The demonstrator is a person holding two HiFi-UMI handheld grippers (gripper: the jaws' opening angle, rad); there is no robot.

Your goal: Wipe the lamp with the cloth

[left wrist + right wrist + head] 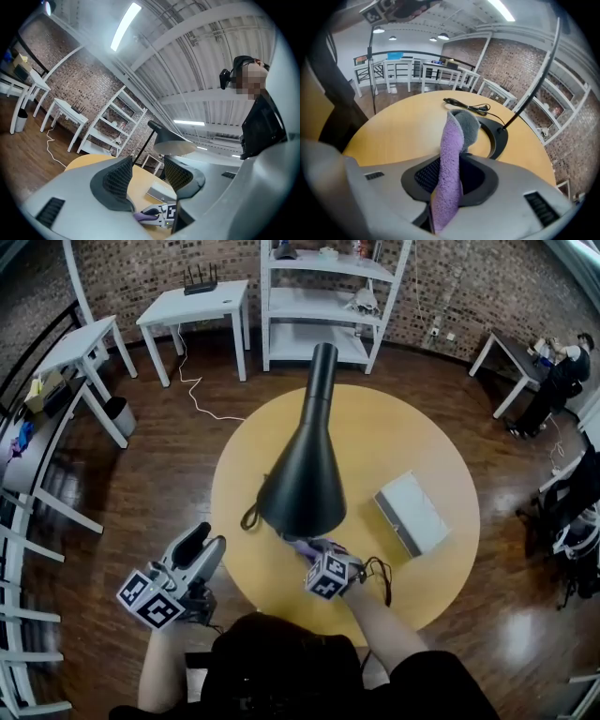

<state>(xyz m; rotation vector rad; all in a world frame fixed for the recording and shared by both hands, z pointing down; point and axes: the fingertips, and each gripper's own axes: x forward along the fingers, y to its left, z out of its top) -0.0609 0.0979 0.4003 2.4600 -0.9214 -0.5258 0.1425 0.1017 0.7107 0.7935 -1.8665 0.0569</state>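
Left: your left gripper [200, 546], jaws spread with nothing between them, is off the table's [375, 442] near-left edge. Centre: the black lamp [305, 474] stands mid-table. At the near edge, your right gripper [317, 561] has its jaws pinching the purple cloth [451, 154]. Right: a white box [412, 514].

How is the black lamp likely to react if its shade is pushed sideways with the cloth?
Probably top-heavy: the wide shade sits high on a thin stem, so a firm sideways push may sway or tip it. The flat ring base should likely hold under gentle wiping. The shade looks rigid.
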